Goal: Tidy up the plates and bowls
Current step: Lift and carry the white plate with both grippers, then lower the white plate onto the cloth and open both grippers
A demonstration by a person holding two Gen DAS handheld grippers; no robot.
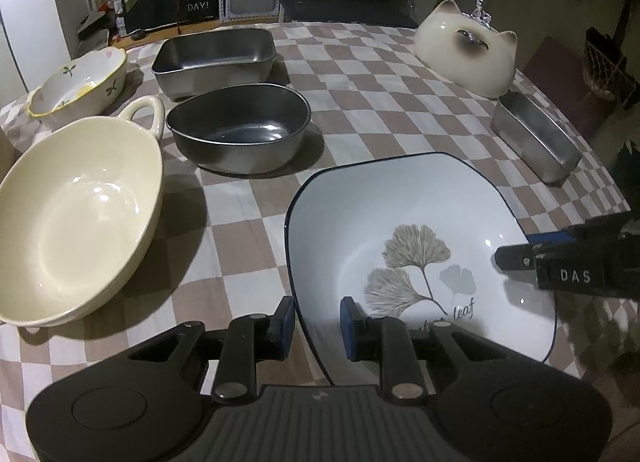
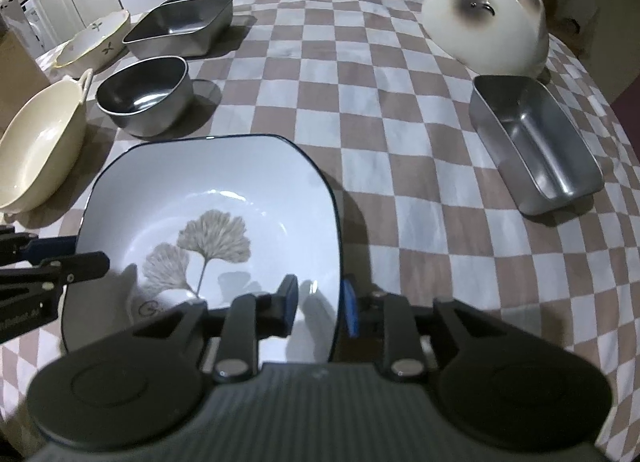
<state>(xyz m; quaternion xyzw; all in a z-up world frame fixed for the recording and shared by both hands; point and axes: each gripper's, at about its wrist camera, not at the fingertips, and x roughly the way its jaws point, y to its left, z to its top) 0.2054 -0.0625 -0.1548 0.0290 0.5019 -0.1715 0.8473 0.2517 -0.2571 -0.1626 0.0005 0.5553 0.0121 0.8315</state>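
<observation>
The white square plate (image 1: 420, 246) with the leaf print lay on the checked tablecloth (image 1: 360, 74), at the near edge of the table, with one gripper at each side rim.

The left gripper (image 1: 317, 328) straddled the plate's left rim, one blue pad outside the rim and one inside. A gap showed between the pads and the rim; the jaws stood partly apart and did not appear to press on it. The right gripper (image 2: 319, 308) straddled the right rim the same way, one pad over the plate's inner slope and the other just outside the dark edge. Clearance showed on both sides, so its jaws were also parted with the rim between them and no grip evident. No earlier picture was available for comparison.

Judgement: a two-sided hold suits a wide, shallow dish that would tip if taken from one edge. With the plate flat on the cloth and both sets of jaws slack, it read as either just set down or about to be taken up; which, I cannot tell.

Other dishes were grouped at the left: a cream bowl (image 1: 76, 214) with a loop handle, a dark metal bowl (image 1: 240, 128), a square steel pan (image 1: 216, 60) and a flowered dish (image 1: 80, 82). A cat-shaped dish (image 2: 486, 28) and a narrow steel tray (image 2: 536, 142) sat well apart at the right, seemingly not yet sorted.
</observation>
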